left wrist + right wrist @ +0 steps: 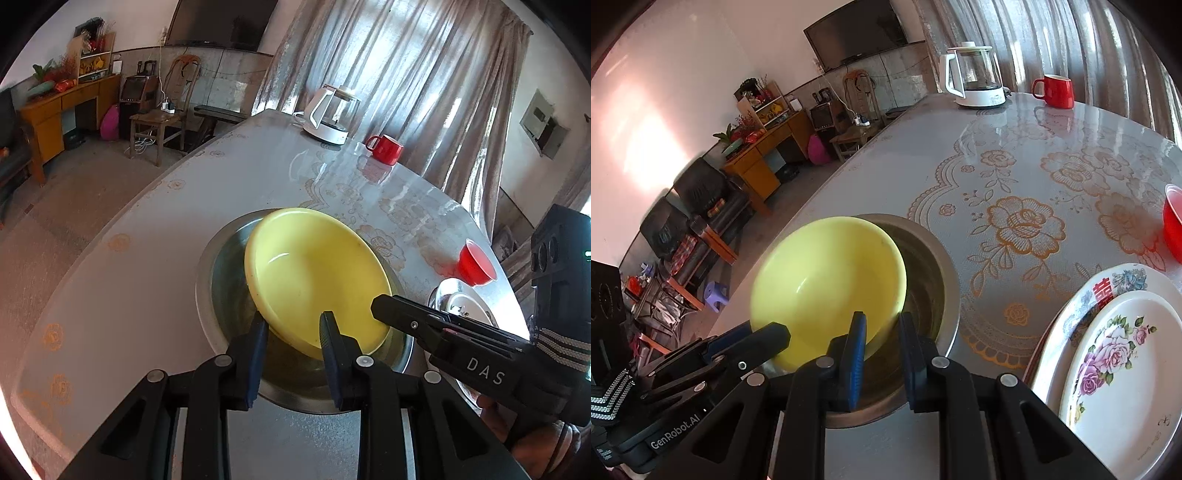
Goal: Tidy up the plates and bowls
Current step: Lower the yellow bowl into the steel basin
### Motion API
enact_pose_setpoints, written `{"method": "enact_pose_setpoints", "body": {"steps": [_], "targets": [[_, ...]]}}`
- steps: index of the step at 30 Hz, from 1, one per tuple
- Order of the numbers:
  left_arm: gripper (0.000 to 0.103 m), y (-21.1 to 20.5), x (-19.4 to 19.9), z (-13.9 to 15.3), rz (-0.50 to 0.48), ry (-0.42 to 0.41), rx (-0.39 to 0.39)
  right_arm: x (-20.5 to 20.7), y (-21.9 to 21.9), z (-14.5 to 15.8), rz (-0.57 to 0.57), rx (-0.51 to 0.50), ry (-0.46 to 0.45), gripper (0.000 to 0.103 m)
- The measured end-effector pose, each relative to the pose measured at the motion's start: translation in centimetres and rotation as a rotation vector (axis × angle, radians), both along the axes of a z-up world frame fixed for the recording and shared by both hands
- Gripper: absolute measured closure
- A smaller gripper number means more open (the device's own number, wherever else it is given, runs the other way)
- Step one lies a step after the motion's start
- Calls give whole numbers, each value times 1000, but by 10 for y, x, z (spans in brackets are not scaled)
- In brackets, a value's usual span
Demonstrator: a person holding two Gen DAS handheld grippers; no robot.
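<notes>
The room has a pale wall with a dark TV (pixel 858 31) on it, a wooden desk (pixel 759 162) on the left, and long shiny curtains (pixel 406 92) behind a big round table (pixel 1015 155). The table has a grey cloth with orange flowers on it. On the left side of the table sits a wide metal bowl (pixel 932 266), and a yellow bowl (pixel 827 284) leans inside it, tipped up so its near edge is higher than the metal rim. The left gripper (pixel 293 354) has its two blue pads (pixel 258 354) on either side of the yellow bowl's near edge, one pad outside and one inside, with a gap between them, so it looks open around the rim and not squeezing. It is hard to be sure the pads do not touch the bowl. The right gripper (pixel 882 362) is just beside it, a little more to the right. One of its pads is inside the yellow bowl and the other is outside, over the metal bowl, and there is space between them too. To the right of the bowls, near the table edge, is a stack of white plates (pixel 1123 354) with pink and purple flowers painted on them. Past the plates stands a small red cup (pixel 474 266). Far back on the table are a glass kettle (pixel 975 75) with a white handle and a red mug (pixel 1056 90) just beside it.
</notes>
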State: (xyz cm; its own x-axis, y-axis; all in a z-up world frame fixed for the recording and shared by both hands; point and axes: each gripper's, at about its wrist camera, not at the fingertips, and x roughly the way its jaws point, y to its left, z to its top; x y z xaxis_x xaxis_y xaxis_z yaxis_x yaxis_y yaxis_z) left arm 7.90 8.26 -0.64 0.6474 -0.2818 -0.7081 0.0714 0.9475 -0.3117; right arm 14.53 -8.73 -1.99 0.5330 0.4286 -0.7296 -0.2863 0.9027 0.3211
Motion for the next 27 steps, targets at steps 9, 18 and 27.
{"method": "enact_pose_setpoints", "body": {"steps": [9, 18, 27], "targets": [[75, -2, 4, -8, 1, 13, 30, -2, 4, -6, -7, -31, 11, 86], [65, -1, 3, -7, 12, -4, 48, -4, 6, -4, -18, -62, -2, 87], [65, -2, 2, -7, 16, -11, 64, -6, 9, -4, -12, -89, -22, 87]]}}
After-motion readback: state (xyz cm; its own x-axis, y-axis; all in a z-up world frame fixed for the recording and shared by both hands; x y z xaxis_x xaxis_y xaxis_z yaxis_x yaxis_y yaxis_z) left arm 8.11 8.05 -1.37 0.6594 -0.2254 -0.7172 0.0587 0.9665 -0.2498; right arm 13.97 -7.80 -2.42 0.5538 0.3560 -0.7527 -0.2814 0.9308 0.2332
